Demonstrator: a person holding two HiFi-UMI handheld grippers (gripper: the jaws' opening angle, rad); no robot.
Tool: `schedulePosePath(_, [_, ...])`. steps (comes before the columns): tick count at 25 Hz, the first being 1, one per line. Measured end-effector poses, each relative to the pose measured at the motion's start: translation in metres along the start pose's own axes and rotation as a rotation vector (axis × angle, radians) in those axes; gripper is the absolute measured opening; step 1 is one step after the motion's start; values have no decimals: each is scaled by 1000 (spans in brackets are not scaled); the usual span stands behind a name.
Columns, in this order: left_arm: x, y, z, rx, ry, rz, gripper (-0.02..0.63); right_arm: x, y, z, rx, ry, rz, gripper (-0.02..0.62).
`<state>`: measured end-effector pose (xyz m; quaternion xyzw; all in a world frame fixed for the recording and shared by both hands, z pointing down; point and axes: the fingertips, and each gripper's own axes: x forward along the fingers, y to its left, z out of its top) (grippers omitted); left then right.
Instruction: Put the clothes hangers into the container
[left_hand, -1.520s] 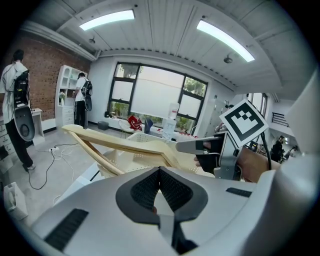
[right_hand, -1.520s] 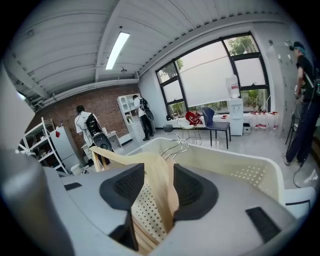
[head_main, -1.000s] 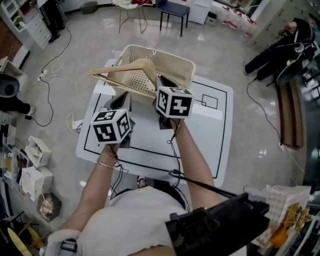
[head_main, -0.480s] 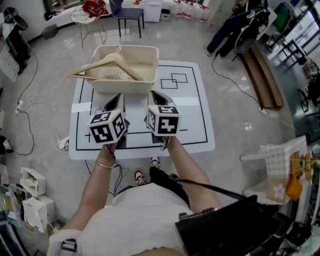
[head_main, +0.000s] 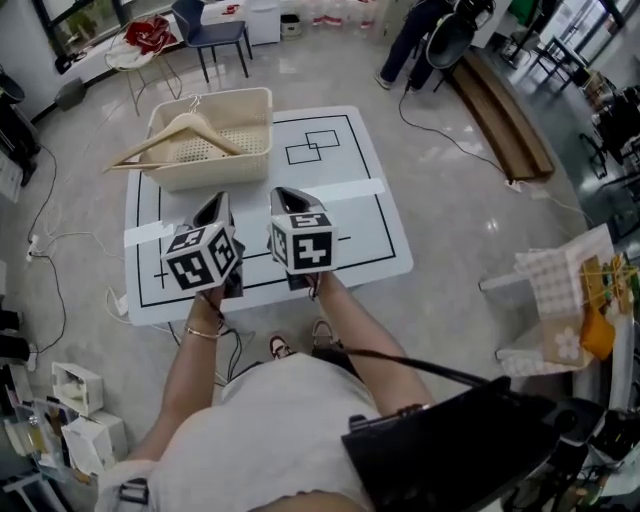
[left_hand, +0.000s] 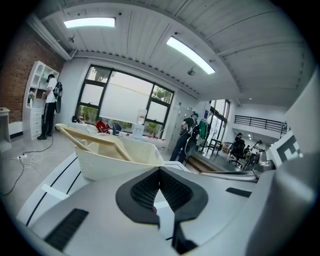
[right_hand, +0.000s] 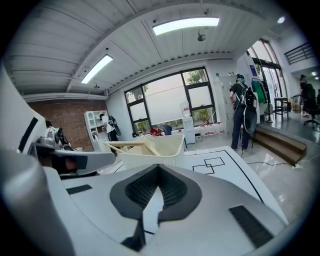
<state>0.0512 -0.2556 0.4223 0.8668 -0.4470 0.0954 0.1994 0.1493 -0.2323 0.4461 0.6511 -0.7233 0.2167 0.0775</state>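
I see a white counter marked with black lines and tape, standing on a glossy grey floor; the cream container sits at its far left corner, a wooden hanger lying across its rim, one end poking past; the left gripper and right gripper hover nearer me, jaws together, empty; a chair and a long wooden bench stand beyond.
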Motion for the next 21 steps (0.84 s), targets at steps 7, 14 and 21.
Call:
schedulePosePath(7, [2, -3, 6, -4, -12, 16, 0, 4, 0, 5, -27, 13, 11, 15])
schedulePosePath(14, [13, -2, 11, -5, -14, 44, 0, 15, -14, 12, -27, 19, 19, 15])
schedulePosePath(21, [21, -17, 2, 4, -5, 56, 0, 10, -34, 8, -13, 22, 18, 15])
